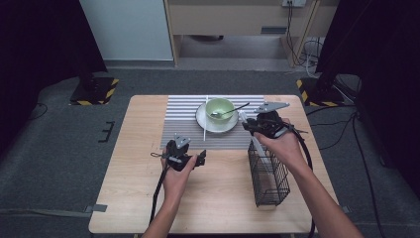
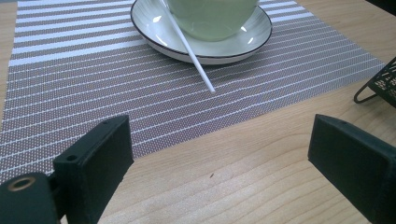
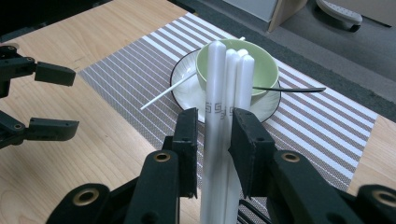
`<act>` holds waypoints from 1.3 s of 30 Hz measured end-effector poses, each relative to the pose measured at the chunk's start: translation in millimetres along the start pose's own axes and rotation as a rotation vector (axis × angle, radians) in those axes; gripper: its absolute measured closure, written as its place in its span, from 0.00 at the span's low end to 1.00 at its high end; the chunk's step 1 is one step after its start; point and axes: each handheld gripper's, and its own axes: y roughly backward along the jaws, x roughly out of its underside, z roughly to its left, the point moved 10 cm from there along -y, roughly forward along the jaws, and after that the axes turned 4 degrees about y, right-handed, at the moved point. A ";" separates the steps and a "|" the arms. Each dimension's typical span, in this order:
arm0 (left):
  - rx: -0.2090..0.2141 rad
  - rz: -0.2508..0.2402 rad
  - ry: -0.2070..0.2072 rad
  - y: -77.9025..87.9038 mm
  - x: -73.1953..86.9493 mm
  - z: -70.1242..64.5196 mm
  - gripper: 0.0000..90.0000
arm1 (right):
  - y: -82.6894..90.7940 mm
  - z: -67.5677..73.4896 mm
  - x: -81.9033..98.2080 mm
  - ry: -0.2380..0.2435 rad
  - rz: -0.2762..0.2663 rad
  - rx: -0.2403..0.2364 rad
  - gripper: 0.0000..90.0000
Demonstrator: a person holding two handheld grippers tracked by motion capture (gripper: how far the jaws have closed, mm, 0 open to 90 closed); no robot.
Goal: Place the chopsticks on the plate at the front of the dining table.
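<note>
My matt black plastic right gripper (image 3: 212, 140) clamps smooth, glossy white plastic chopsticks (image 3: 226, 93). The basket (image 1: 268, 174) is thin black wire. My table (image 2: 261, 163) is pale, matt wood with visible grain; the mat (image 2: 93, 84) looks coarsely woven. The green bowl (image 3: 233, 65) and its saucer (image 2: 154, 28) shine like glazed ceramic.

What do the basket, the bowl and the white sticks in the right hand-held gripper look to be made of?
Basket: black wire mesh, likely coated metal, see-through grid. Bowl: pale green, glossy, probably glazed ceramic. White sticks: smooth, slightly translucent with a printed band, likely plastic chopsticks, between the right hand-held gripper jaws.
</note>
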 end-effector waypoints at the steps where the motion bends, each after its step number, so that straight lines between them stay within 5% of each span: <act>1: 0.001 0.000 0.001 0.0 -0.1 0.1 0.07 | -0.1 0.2 -0.3 0.000 -0.001 0.000 0.82; 20: 0.008 0.006 0.007 2.0 1.4 1.4 0.07 | 5.7 -2.4 -6.5 -0.033 -0.030 -0.026 0.93; 39: 0.058 -0.035 0.042 5.2 -6.2 -4.5 0.07 | 58.3 -19.3 -50.6 -0.038 -0.175 -0.019 0.93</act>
